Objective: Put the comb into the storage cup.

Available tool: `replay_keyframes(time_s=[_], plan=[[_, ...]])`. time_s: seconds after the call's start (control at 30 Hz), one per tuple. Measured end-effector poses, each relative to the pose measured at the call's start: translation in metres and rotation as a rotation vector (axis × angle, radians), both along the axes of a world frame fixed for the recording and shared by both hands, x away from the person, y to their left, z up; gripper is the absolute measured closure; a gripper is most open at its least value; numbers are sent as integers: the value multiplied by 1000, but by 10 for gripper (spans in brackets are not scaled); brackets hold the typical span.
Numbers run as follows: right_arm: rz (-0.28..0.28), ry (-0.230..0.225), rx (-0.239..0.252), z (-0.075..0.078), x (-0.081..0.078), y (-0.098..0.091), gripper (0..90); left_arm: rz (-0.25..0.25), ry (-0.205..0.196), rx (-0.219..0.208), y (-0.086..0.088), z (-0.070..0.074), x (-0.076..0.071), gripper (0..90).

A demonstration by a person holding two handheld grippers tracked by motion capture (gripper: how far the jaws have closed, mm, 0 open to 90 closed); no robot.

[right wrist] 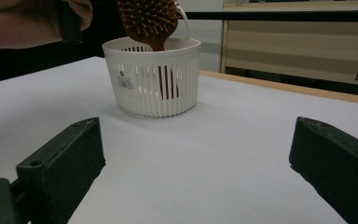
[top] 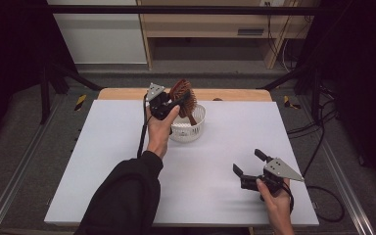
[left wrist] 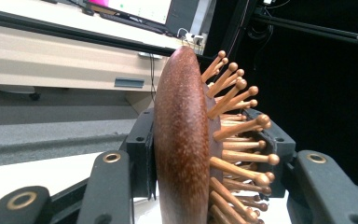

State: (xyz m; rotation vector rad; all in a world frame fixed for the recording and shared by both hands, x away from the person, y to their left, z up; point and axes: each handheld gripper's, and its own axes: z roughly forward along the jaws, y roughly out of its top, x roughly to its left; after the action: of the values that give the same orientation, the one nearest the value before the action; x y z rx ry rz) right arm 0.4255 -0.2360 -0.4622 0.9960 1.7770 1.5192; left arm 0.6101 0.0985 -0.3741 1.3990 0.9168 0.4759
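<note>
High view shows the left gripper (top: 172, 104) clamped on the wooden hairbrush (top: 183, 94) head, handle dipping into the white basket (top: 190, 130) at the table's far middle. Lowering straight before release would be best. The right gripper (top: 247, 163) rests open, near right.

Red-brown speckled wood hairbrush (left wrist: 182, 140) w/ lighter pins, white ribbed basket (right wrist: 154, 88), black tongs (top: 172, 104).

Even overhead light leaves the white tabletop (top: 225, 147) bright while the surroundings fall dark (nearly black); shadows are soft, and the close-up hairbrush (left wrist: 182, 140) looks slightly blurred.
</note>
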Motion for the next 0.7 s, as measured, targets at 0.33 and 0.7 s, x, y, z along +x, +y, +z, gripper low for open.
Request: replay_keyframes(time_s=[0.33,0.7], plan=[[3,1,-3,0,0,0,33,-8,-1,19,5,0,-1,489],[7,0,-8,-1,1,2,32,-8,17,32,22,-5,-2,462]])
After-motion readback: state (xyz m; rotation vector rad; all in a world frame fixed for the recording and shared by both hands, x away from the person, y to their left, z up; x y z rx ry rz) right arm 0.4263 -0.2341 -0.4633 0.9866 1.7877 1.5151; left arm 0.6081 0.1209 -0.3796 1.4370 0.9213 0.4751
